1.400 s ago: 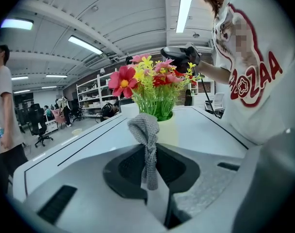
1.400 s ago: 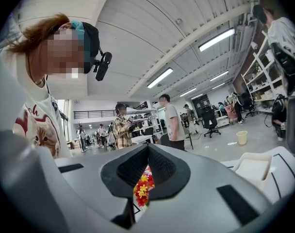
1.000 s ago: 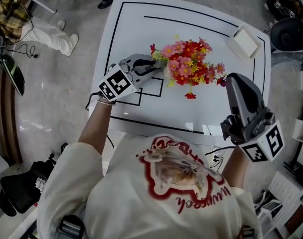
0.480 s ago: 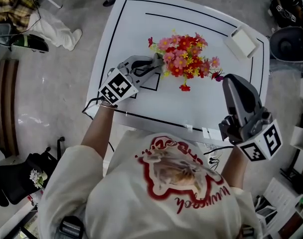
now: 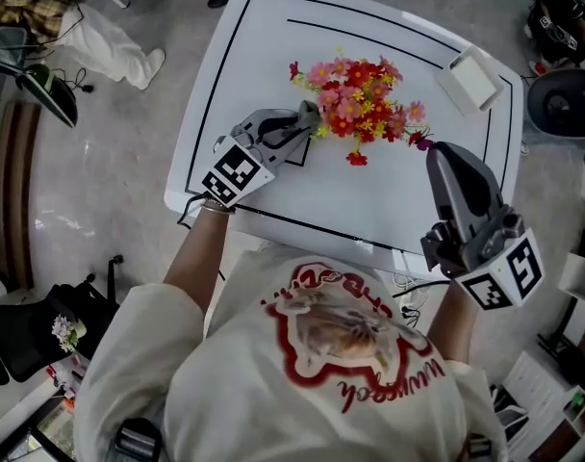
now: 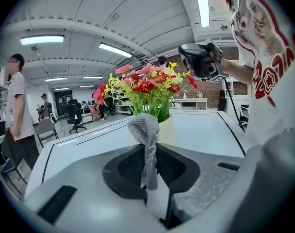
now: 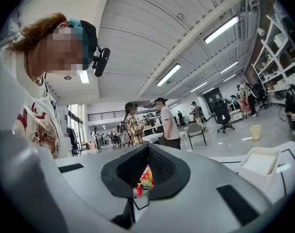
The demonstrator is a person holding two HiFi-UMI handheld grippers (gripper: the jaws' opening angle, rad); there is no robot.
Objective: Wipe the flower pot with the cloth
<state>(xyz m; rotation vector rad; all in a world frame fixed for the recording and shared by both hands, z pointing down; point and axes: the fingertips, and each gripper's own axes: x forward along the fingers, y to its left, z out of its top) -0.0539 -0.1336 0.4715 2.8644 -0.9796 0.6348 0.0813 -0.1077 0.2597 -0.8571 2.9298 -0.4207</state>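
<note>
From above, the white table (image 5: 273, 37) carries a bunch of pink, red and yellow flowers (image 5: 360, 114) a little past its middle, and their blooms hide the flower pot (image 6: 177, 130) beneath them. The left gripper (image 5: 310, 118) reaches in from 9 o'clock of the flowers with its tip at the edge of the blooms. The right gripper (image 5: 448, 157) hangs at their 4 o'clock, well apart from them. A small white tray (image 5: 470, 80) sits at their 2 o'clock, near the table's far corner. Over the last second the left gripper has stayed at that same flank and only its angle has shifted slightly, while the right has kept its place. This looks like a short rubbing stroke on one patch, not a move to a new side. In the left gripper view the jaws are clamped on a grey knitted cloth (image 6: 146, 140), which stands up from them as a knotted wad at 12 o'clock. The pale pot lies just behind and to the right of it. The wad seems to be touching the pot, though contact cannot be confirmed. In the right gripper view the jaws are drawn together on nothing, with the flowers showing through the slit between them and the tray at 3 o'clock. The pot's far and right sides probably still need wiping.
</note>
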